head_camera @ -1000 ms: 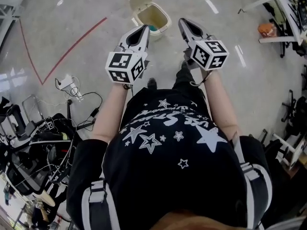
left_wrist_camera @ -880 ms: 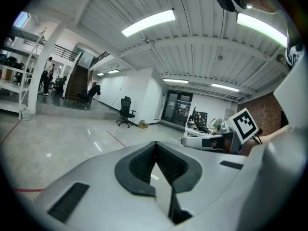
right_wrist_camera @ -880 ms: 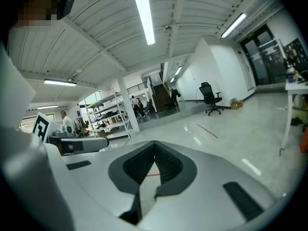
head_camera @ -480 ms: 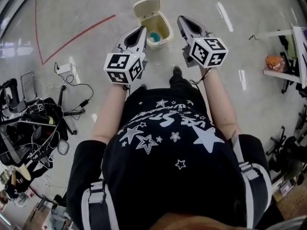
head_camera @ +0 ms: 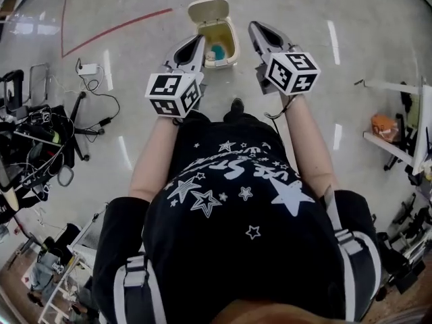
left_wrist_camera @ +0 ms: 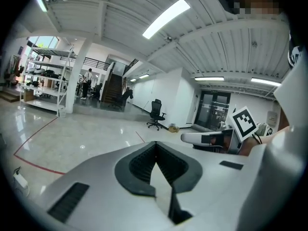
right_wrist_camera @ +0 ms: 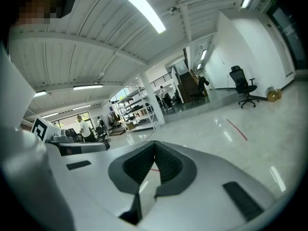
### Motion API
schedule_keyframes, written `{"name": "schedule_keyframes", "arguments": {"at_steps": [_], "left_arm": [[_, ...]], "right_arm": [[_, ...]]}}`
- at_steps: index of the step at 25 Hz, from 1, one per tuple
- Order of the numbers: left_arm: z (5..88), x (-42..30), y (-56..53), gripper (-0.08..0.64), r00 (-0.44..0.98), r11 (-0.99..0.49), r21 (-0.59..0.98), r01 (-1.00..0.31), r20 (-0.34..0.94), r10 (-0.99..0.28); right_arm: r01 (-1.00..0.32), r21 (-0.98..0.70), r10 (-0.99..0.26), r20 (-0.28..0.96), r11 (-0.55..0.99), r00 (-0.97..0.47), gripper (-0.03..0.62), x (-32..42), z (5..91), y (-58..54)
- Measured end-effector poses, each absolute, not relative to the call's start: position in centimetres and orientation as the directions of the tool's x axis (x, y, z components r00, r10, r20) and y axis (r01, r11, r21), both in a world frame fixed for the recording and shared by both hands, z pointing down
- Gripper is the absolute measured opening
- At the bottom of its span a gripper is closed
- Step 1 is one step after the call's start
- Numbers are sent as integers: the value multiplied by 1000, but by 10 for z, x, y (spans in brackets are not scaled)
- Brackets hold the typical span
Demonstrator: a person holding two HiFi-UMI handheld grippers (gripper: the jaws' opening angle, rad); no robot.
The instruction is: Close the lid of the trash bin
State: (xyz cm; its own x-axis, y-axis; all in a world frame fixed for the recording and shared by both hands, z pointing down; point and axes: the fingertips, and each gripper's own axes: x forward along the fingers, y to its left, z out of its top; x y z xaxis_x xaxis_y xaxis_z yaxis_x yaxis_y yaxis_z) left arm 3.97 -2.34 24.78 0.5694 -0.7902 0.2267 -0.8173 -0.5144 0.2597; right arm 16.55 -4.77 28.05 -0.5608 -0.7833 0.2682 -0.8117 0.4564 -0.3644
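A small cream trash bin [head_camera: 228, 55] stands on the floor ahead of me in the head view, its lid [head_camera: 207, 9] swung up and back. Something teal [head_camera: 217, 50] lies inside. My left gripper [head_camera: 200, 39] hangs above the floor just left of the bin. My right gripper [head_camera: 254, 25] is just right of it. Neither touches the bin or lid. Both are shut with nothing between the jaws, as the left gripper view [left_wrist_camera: 155, 143] and right gripper view [right_wrist_camera: 155, 142] show. The bin does not appear in either gripper view.
Cables, stands and gear [head_camera: 40, 133] crowd the floor at left, with a power strip [head_camera: 86, 68] near a red tape line [head_camera: 115, 27]. White furniture with an orange object [head_camera: 382, 125] stands at right. An office chair [left_wrist_camera: 155, 113] and shelving [left_wrist_camera: 48, 81] lie far ahead.
The head view has swung: the bin now sits closer, between the two grippers, and the red line and clutter have slid left. Both grippers stay shut and level.
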Motion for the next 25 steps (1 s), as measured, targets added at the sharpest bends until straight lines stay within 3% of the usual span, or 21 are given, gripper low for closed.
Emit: {"name": "schedule_keyframes", "arguments": {"at_steps": [11, 25], "left_arm": [[259, 35, -42, 11, 465, -405, 252, -879, 266, -844], [292, 16, -132, 11, 518, -433, 308, -847, 295, -803]], "right_arm": [[-747, -402, -704, 283, 530, -652, 6, 154, 298, -80], [-793, -376, -719, 349, 480, -601, 6, 137, 320, -158]]}}
